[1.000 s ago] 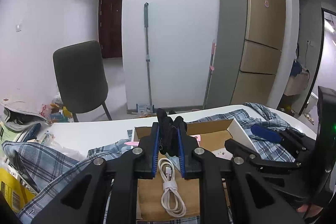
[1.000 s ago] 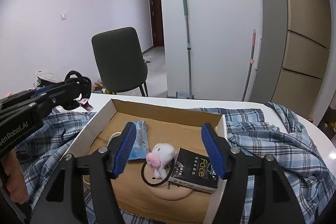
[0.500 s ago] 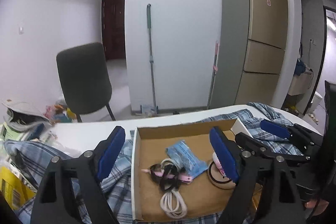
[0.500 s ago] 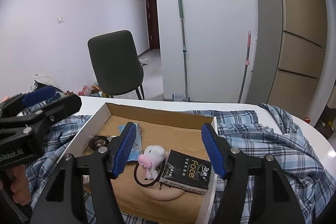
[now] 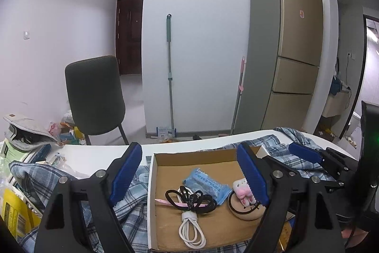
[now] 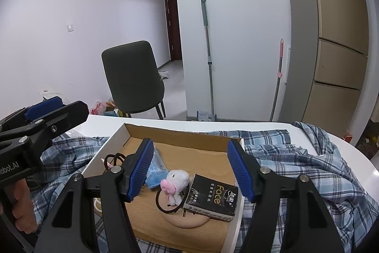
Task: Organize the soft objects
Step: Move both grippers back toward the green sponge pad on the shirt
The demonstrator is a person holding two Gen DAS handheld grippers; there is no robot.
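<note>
Plush toy (image 6: 176,179), pink and white, lying in cardboard box (image 6: 180,133) on beige pad beside black tissue pack (image 6: 212,193). Judged light, compressible; best pinched across body. Left claw (image 5: 189,178) and right claw (image 6: 189,172) both spread, empty.

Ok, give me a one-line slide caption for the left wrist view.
Open left gripper hovers above a cardboard box holding black hair ties, a white cable and a blue packet.
</note>
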